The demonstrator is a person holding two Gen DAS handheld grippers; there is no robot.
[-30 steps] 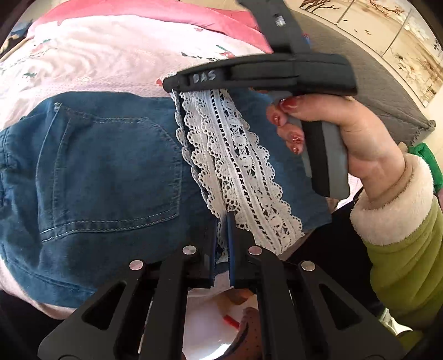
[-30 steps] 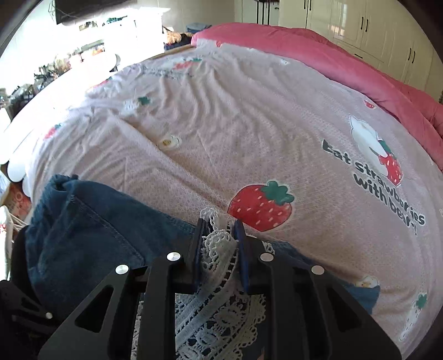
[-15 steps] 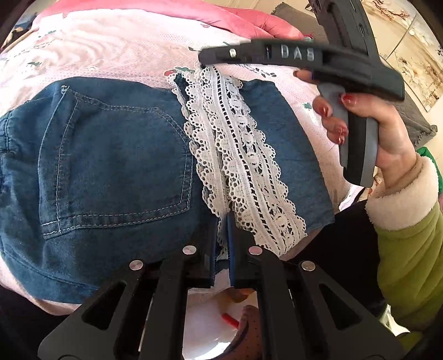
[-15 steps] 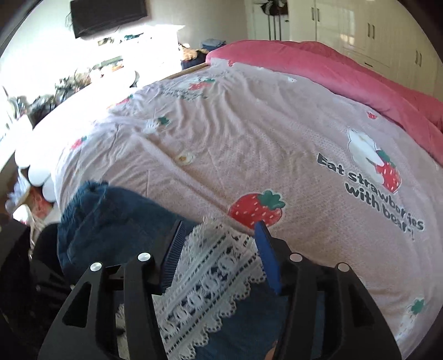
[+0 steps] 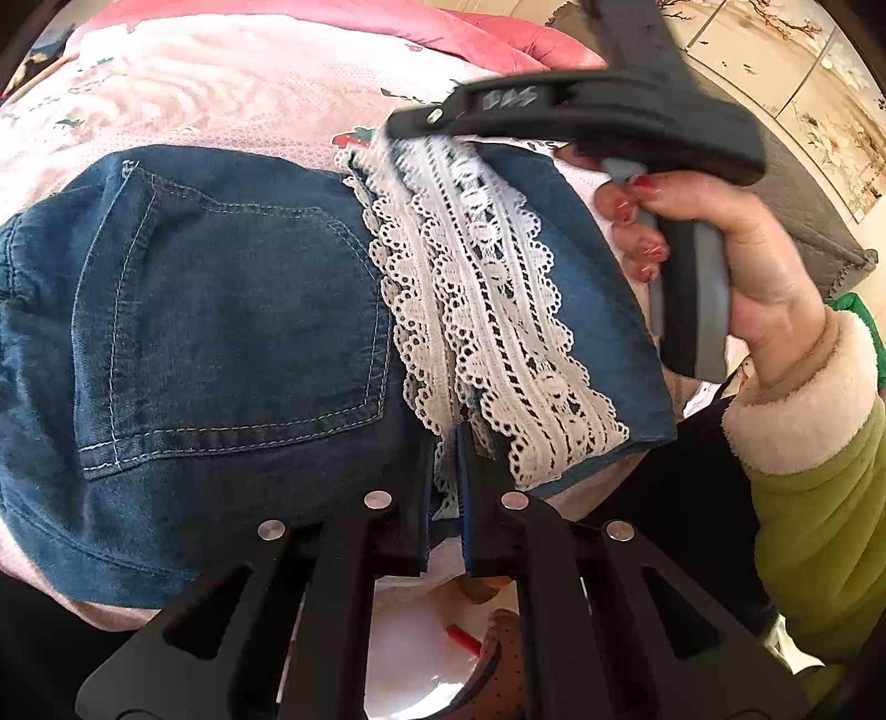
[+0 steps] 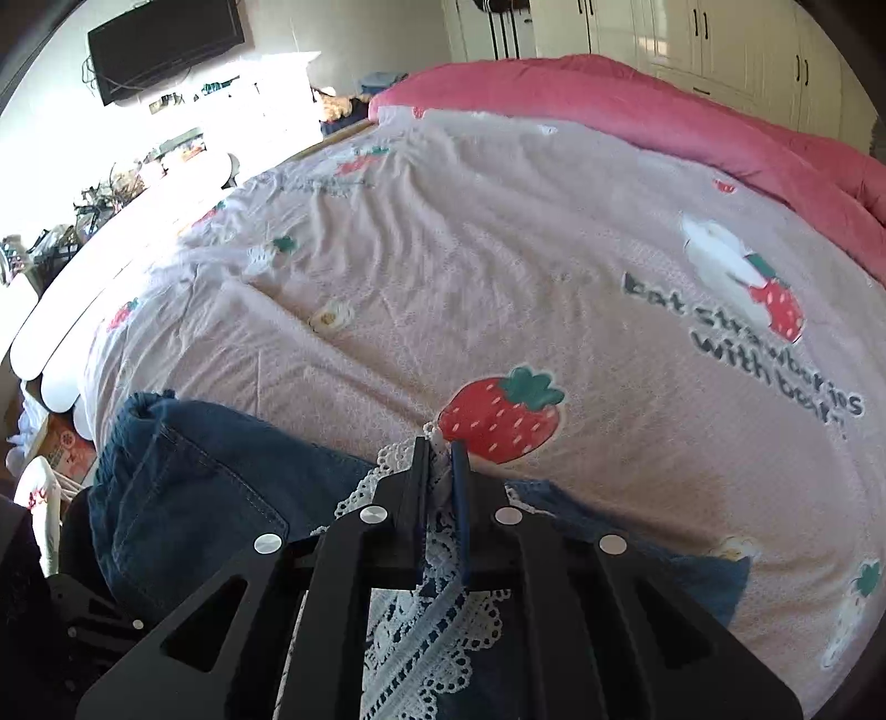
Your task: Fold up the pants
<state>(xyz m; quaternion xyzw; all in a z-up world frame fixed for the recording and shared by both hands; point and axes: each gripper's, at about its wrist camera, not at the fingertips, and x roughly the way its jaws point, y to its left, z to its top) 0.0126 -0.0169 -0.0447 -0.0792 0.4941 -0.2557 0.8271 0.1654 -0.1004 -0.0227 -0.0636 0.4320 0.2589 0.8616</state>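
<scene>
Blue denim shorts [image 5: 221, 332] with a white lace hem [image 5: 487, 310] lie on the pink bed, back pocket up. My left gripper [image 5: 446, 443] is shut on the near end of the lace hem. My right gripper [image 6: 440, 451] is shut on the far end of the same lace hem [image 6: 421, 620], near a printed strawberry. In the left wrist view the right gripper's black body [image 5: 581, 119] and the hand holding it sit over the far hem. The denim also shows in the right wrist view [image 6: 194, 487].
The pink strawberry-print bedsheet [image 6: 498, 277] spreads beyond the shorts. A darker pink duvet [image 6: 664, 122] lies along the far side. A TV [image 6: 166, 50] and cluttered shelves stand at the left. The bed's near edge is just below the left gripper.
My right gripper was shut on the lace, opened half a second ago, and has now closed on the lace hem again. The left gripper stayed shut on its end.
</scene>
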